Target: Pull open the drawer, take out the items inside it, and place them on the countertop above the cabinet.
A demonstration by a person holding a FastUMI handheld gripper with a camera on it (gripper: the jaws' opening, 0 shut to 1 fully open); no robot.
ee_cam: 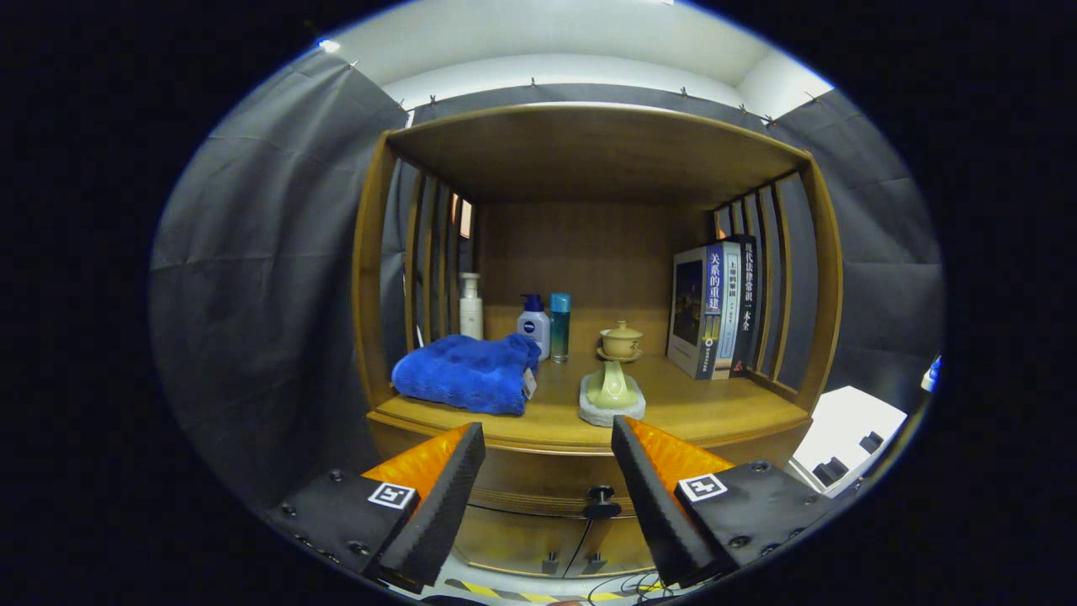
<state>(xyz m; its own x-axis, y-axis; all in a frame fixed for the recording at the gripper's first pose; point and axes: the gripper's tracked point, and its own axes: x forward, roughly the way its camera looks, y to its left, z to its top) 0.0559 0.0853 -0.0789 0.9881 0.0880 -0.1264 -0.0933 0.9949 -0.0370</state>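
Because the gripper [547, 471] hangs with fingers spread and empty around the drawer knob [602, 502] without touching it, closing off-centre could slip off the knob.

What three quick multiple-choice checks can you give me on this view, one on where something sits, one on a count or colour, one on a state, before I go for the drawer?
1. Where does the folded towel lie?
A. On the countertop, left of the green pitcher
B. Inside the drawer
C. On top of the books

2. How many bottles stand at the back of the countertop?
A. One
B. Three
C. Five

3. How is the drawer with the dark knob?
A. Pulled fully out
B. Closed, with the gripper open and apart from the knob
C. Closed, with the fingers clamped on the knob

Key:
1 A, the blue towel rests on the wood beside the pitcher.
2 B, a white pump bottle, a white bottle with blue cap and a teal bottle show.
3 B, the drawer front sits flush and the knob shows free between the spread fingers.
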